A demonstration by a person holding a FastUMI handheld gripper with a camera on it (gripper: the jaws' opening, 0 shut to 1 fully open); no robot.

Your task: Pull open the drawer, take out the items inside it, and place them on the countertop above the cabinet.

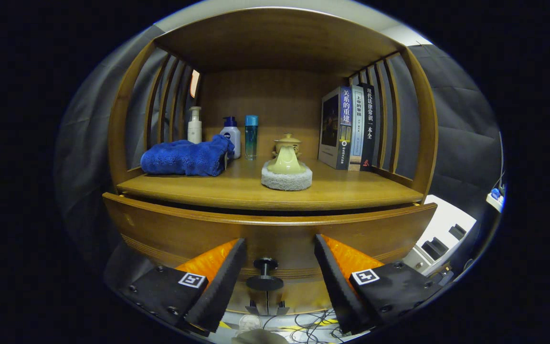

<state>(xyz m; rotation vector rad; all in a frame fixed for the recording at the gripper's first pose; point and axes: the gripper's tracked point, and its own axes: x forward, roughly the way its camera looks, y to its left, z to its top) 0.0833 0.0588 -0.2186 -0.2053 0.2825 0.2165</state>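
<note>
The wooden drawer front (174, 234) runs across the cabinet just under the countertop (351, 191), and a thin dark gap shows between the two. Its dark round knob (265, 274) sticks out toward me. My gripper (280, 240) is open, with one finger on each side of the knob and neither touching it. The fingertips reach close to the drawer front. The inside of the drawer is hidden.
On the countertop lie a blue towel (184, 157), three bottles (231, 134), a pale tea vessel (287, 160) on a grey round pad (287, 180), and upright books (349, 126). A white unit (442, 234) stands to the right. Cables (303, 325) lie on the floor below.
</note>
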